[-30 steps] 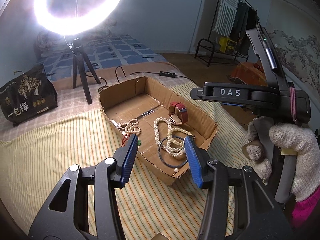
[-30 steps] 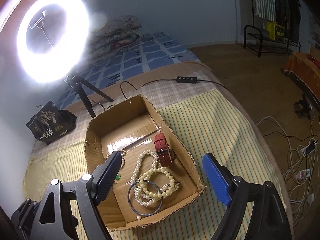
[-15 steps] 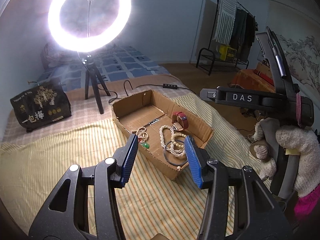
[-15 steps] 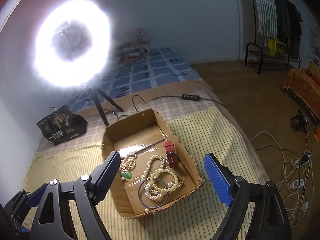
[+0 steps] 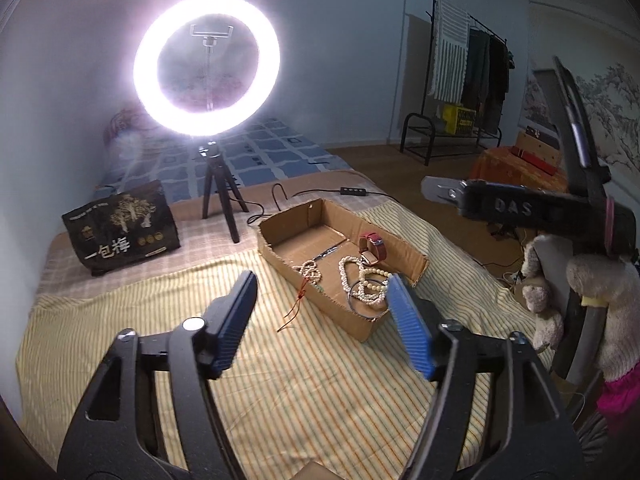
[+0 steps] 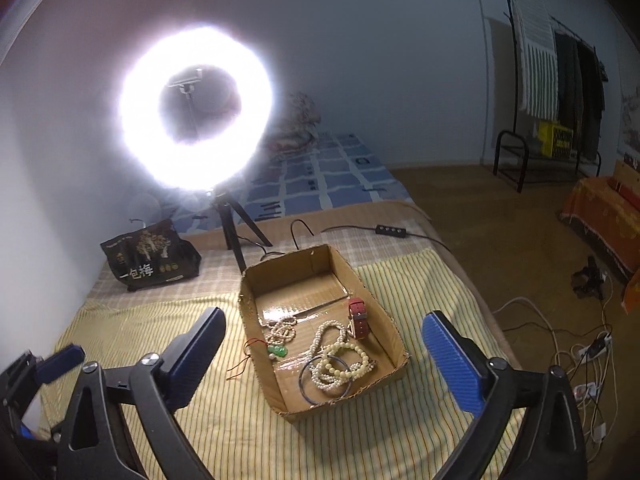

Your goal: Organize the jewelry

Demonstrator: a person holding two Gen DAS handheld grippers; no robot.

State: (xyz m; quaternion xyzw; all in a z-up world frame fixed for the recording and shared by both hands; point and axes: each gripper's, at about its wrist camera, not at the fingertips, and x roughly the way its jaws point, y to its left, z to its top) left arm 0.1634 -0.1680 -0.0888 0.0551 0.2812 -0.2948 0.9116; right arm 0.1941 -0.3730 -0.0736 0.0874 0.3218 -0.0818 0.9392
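An open cardboard box (image 5: pixel 408 258) (image 6: pixel 396 342) lies on the striped bedspread. It holds a red-strapped watch (image 5: pixel 374 245) (image 6: pixel 358 316), pearl necklaces (image 5: pixel 362 280) (image 6: pixel 340 354), a blue bangle (image 6: pixel 308 380), a small bead bracelet (image 6: pixel 282 330) and a green pendant (image 6: pixel 279 350) whose red cord (image 5: pixel 294 310) hangs over the near wall. My left gripper (image 5: pixel 324 318) is open and empty, held back from the box. My right gripper (image 6: pixel 324 364) is open and empty, above the box's near end. In the left wrist view it (image 5: pixel 520 206) is side-on at the right.
A lit ring light on a black tripod (image 5: pixel 218 196) (image 6: pixel 236 228) stands behind the box. A black printed bag (image 5: pixel 120 232) (image 6: pixel 152 256) lies at the back left. A cable with a switch (image 6: pixel 392 231) runs behind the box. The bed's edge and floor cables (image 6: pixel 580 360) are to the right.
Both grippers have pulled back and up from the box, which now looks smaller and farther. The left jaws have opened wider. The jewelry has not moved.
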